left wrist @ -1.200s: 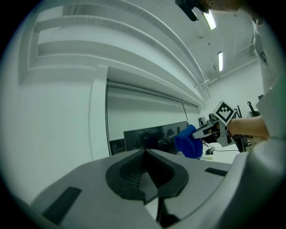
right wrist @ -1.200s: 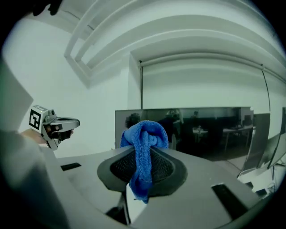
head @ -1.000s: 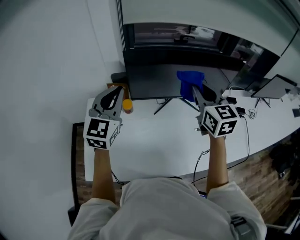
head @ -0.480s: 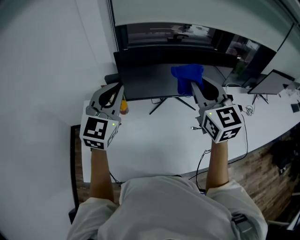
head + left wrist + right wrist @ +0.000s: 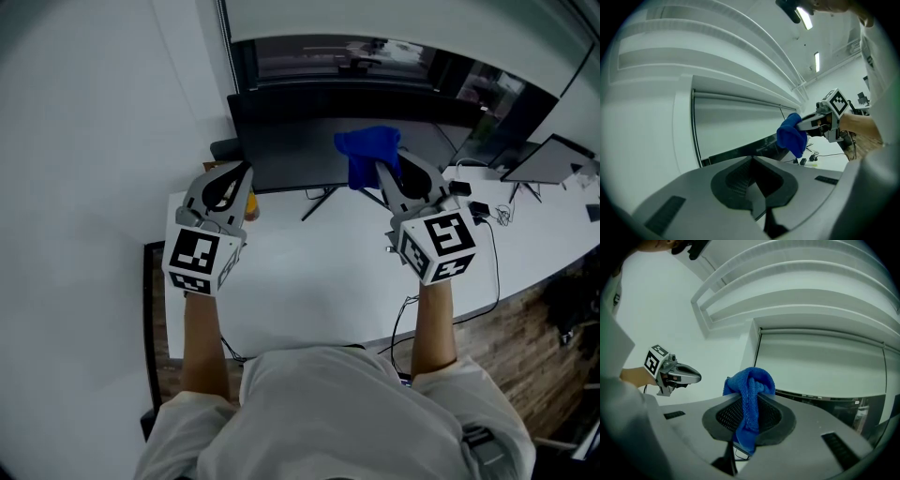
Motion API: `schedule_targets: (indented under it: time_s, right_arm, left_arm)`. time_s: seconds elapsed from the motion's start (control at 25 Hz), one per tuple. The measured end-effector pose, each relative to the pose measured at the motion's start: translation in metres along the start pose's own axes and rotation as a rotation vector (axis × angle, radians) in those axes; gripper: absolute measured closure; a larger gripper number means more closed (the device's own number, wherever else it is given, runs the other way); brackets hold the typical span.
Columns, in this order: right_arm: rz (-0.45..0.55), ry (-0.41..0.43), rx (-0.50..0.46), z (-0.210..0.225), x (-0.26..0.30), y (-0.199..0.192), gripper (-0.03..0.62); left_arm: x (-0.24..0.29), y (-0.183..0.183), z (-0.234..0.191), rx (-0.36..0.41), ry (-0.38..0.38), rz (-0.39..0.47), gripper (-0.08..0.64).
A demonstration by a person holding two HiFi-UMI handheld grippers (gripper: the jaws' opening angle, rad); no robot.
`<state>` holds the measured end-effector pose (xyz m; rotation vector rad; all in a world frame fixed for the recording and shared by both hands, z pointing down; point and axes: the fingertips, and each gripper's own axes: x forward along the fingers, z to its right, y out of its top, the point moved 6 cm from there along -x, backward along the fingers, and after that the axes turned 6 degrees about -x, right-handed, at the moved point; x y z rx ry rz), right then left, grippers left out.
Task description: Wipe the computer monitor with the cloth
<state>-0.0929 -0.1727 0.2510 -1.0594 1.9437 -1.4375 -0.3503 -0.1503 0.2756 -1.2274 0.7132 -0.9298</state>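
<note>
While the left gripper hovers over the desk's near-left corner, its jaws are closed together with nothing between them. It sits just off the monitor's left end and plays no part yet.

The monitor stands at the far edge of the desk, a dark screen facing the person, with its long axis running left to right. The cloth – blue, bunched into a wad – lies straight ahead of the right gripper's tips, over the right half of the screen near its top edge. Whether it already touches the glass cannot be told.

The right gripper has its jaws clamped on the cloth, a fold pinched between the pads and the rest bulging out ahead. This hand is plainly the nearer to the work, so the coming stroke would likely run sideways along the screen's length.

The desk is white and mostly bare, with the monitor's thin legs on it. Cables trail off at its right and a laptop sits farther right. A plain white wall closes the left side.
</note>
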Motion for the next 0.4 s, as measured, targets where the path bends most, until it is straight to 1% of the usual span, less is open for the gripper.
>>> schedule_targets:
  time_s: [0.4]
  right_arm:
    - [-0.025,-0.01,0.027,0.002,0.005,-0.015,0.526]
  left_arm:
    - [0.01,-0.009,0.003,-0.009,-0.024,-0.021,0.545]
